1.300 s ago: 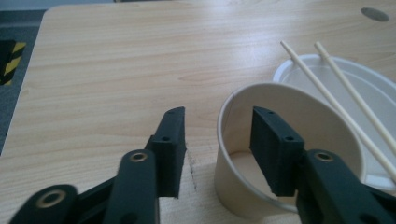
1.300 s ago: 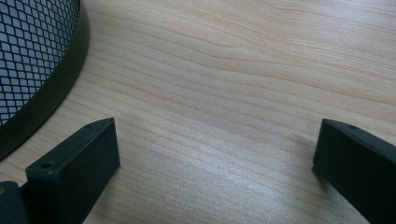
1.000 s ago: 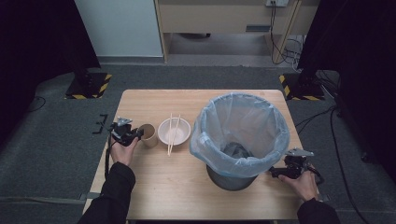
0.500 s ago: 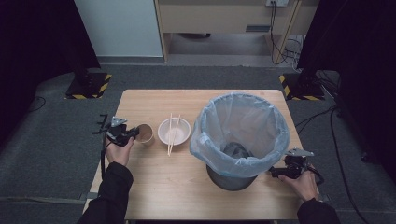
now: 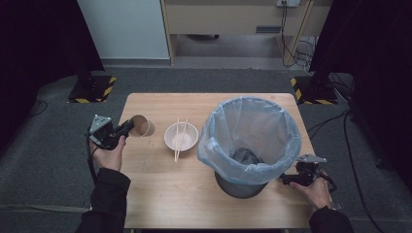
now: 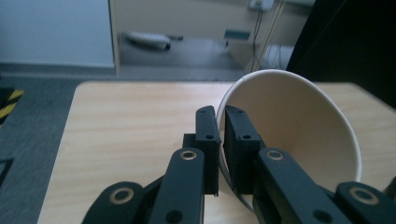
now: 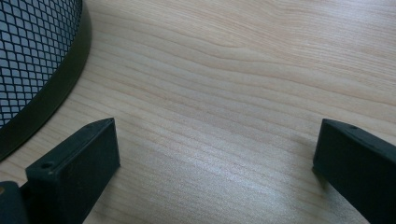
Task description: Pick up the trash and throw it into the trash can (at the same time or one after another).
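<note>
Pinching the rim of a tan paper cup (image 5: 143,125), the left gripper (image 5: 127,128) has its black jaws pressed together on the thin wall, one pad inside the mouth and one outside, as the left gripper view shows (image 6: 222,140). The cup hangs tilted ahead of the jaws, mouth turned back toward the hand, above the near-left part of the pale wooden table (image 5: 160,194). It will handle as a very light, thin-walled thing (easy to crush or let swivel), so a hold on the rolled rim, where the paper is stiffest, seems the sound place, and a gentle squeeze should be enough.

Just beyond the cup, farther from the left gripper, stands a small white bowl (image 5: 180,137) with a pair of pale wooden chopsticks (image 5: 179,141) laid across it. Past that rises a black mesh waste bin lined with a translucent blue plastic bag (image 5: 250,141), its mouth wide open, well apart from the held cup.

Beside the bin's base rests the right gripper (image 5: 284,180), jaws spread wide over bare wood with nothing between them (image 7: 215,154); the mesh wall sits just off one jaw.
</note>
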